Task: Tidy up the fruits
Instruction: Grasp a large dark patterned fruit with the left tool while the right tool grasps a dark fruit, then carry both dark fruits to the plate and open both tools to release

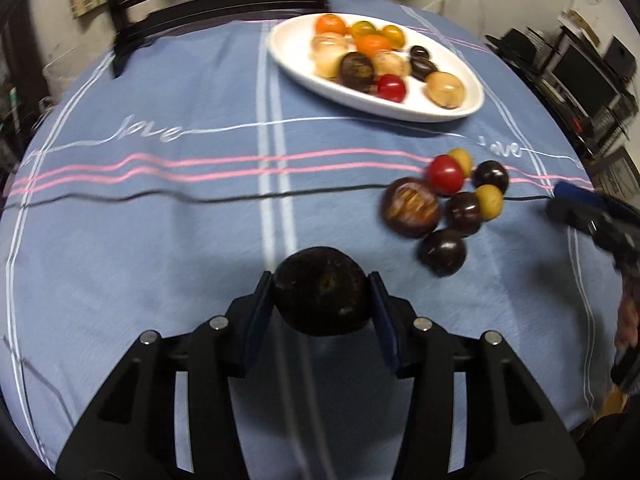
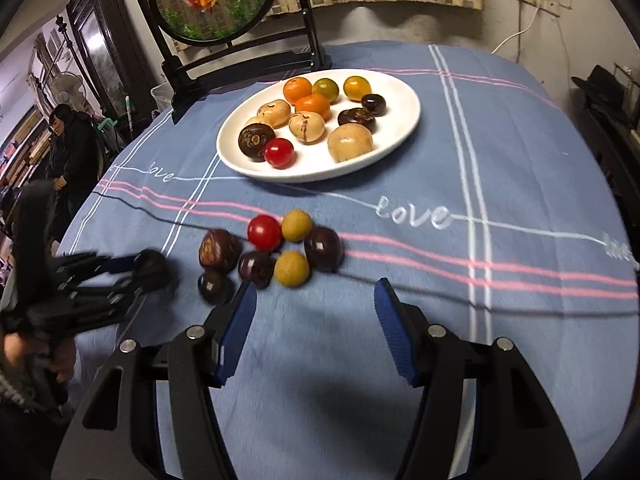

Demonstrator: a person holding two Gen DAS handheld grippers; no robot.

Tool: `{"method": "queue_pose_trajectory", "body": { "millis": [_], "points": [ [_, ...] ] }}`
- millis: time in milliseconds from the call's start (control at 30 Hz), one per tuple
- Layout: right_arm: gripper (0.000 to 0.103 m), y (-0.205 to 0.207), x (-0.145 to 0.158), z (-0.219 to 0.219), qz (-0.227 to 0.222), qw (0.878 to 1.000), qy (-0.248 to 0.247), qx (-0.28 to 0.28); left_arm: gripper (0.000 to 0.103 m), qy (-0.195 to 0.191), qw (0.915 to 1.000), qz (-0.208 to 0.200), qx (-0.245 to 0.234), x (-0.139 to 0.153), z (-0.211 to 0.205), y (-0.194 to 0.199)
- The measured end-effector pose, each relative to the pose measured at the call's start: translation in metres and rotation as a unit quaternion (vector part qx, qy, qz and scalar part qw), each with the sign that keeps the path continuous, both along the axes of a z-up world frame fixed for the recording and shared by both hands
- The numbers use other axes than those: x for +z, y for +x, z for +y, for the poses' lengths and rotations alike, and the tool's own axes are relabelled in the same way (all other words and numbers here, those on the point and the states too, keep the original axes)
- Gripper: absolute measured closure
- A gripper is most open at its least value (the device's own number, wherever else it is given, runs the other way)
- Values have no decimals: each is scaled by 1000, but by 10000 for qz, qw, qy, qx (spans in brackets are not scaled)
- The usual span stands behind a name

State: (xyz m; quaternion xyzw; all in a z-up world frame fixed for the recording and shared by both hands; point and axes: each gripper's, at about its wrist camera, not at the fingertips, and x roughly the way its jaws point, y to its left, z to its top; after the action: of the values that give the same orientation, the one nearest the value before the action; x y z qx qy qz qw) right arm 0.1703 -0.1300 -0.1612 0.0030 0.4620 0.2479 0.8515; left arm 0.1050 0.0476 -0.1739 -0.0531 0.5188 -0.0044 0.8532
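Left claw (image 1: pixel 322 300) clamped on a dark round fruit (image 1: pixel 320 292), pads pressed to both its sides, above the blue cloth of the counter (image 1: pixel 160 240). Right claw (image 2: pixel 316 308) apart, nothing between its blue pads, just short of a loose cluster of fruits (image 2: pixel 276 252) on the cloth: red, yellow and dark ones touching. Beyond the cluster, well apart, a white plate (image 2: pixel 400 128) bearing more fruits.

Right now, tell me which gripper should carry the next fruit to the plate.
Left. The left gripper already clamps a dark fruit, ready to carry to the white plate. The right gripper stands open and empty, short of the loose pile.
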Motion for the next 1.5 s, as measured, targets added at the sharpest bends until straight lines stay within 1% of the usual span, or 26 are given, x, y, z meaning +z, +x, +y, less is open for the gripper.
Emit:
{"method": "queue_pose_trajectory", "body": {
  "millis": [100,167,333,367,400,533,600,667,867,1000,1133,1233,1300,1400,1500],
  "points": [
    [54,17,-7,7,79,9999,-4,66,55,17,9998,6,212,2,10,-9],
    [58,25,-13,9,146,9999,9,87,55,11,9996,12,294,2,15,-15],
    [61,37,-23,13,307,9994,54,121,55,7,9991,45,420,-1,18,-20],
    [64,39,-26,13,360,9992,77,129,55,5,9991,56,431,-2,18,-20],
    [65,40,-28,13,396,9990,132,128,55,9,9990,68,443,-2,19,-21],
    [67,46,-29,15,480,9985,245,136,55,1,9989,99,451,-5,19,-21],
    [76,46,-30,13,552,9979,302,141,55,0,9990,99,432,-5,19,-21],
    [76,45,-32,10,642,9972,366,108,55,5,9992,93,388,-4,17,-20],
    [76,21,-23,-1,632,9969,477,21,55,-38,9998,-38,193,7,7,-22],
    [76,-13,-17,-8,602,9970,488,51,55,-35,9999,-138,-21,15,-4,-26],
    [76,-49,-17,-21,673,9967,459,9,55,-11,9995,-219,-238,23,-14,-25],
    [76,-54,-5,-32,505,9977,438,-114,55,-14,9991,-297,-306,34,-15,-12],
    [76,-46,6,-37,386,9976,535,-210,55,37,9984,-447,-357,47,-14,4],
    [76,-22,31,-35,10,9981,575,-202,55,79,9970,-659,-394,65,-13,34],
    [76,10,48,-27,-253,9975,628,-189,55,82,9949,-896,-464,84,-18,78]
  ]
}}
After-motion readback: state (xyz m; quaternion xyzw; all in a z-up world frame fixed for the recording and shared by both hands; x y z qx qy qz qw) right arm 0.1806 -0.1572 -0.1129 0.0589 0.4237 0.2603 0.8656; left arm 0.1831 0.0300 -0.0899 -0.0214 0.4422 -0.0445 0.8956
